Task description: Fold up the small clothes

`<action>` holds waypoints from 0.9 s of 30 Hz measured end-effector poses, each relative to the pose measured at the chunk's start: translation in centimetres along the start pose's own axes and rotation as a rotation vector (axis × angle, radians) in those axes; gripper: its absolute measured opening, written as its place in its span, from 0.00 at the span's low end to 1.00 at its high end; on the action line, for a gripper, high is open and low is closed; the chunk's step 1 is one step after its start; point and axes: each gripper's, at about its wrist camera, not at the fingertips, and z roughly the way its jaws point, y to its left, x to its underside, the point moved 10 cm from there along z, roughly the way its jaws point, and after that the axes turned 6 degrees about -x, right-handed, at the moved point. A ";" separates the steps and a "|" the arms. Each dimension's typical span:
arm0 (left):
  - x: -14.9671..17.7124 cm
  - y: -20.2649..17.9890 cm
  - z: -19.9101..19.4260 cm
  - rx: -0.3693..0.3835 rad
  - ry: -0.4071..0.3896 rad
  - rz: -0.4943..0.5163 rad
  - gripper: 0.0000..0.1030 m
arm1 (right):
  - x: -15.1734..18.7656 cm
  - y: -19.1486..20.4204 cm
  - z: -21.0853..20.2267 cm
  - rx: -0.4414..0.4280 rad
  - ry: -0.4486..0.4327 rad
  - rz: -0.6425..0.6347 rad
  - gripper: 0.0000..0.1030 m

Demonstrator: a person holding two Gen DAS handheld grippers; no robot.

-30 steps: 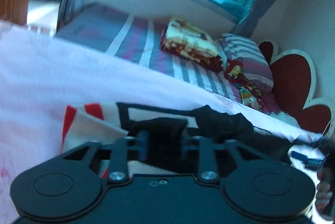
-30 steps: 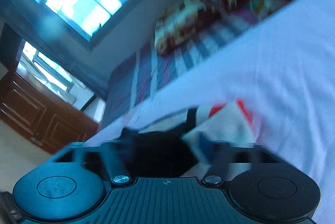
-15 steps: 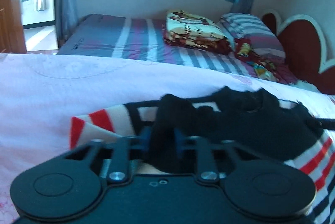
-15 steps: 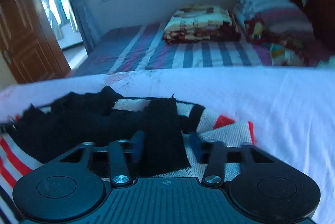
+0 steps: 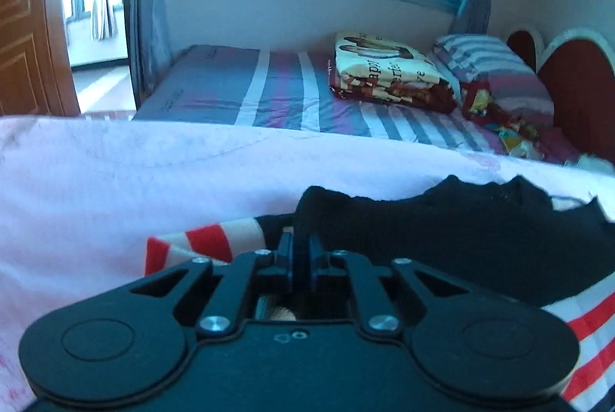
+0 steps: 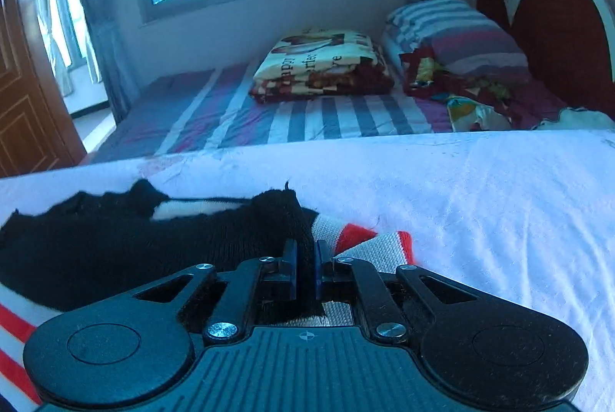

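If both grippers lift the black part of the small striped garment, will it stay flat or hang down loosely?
Probably it hangs loosely: the black fabric already bunches and wrinkles between the left gripper and right gripper. It looks like a soft, light knit, so the middle likely sags. The striped part underneath may drag along, since it seems joined.

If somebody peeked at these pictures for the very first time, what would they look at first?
Probably the black cloth bunched up right in front, lying on a red and white striped garment on the pale sheet. The left gripper and right gripper each pinch a fold of it. Behind, a red heart-shaped headboard stands out at the right.
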 end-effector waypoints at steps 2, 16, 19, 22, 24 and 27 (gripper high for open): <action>0.0 0.7 -0.9 -0.016 0.005 -0.013 0.50 | -0.4 0.2 -0.9 0.020 -0.018 0.003 0.30; 3.0 -8.7 -4.2 0.125 -0.010 0.151 0.73 | 3.1 13.6 1.4 -0.171 0.098 -0.277 0.26; 3.3 -3.9 -4.6 0.049 -0.035 0.158 0.73 | 2.8 6.9 0.0 -0.007 0.071 -0.220 0.25; 3.6 -0.8 -5.2 0.030 -0.046 0.155 0.73 | 3.1 3.8 -1.3 -0.024 0.082 -0.183 0.26; 3.2 -0.7 -6.0 -0.036 -0.034 0.149 0.68 | 2.6 4.7 -2.7 -0.006 0.054 -0.188 0.26; 2.3 -3.6 -8.4 0.049 -0.089 0.123 0.69 | 2.5 9.2 -4.9 -0.126 0.001 -0.191 0.26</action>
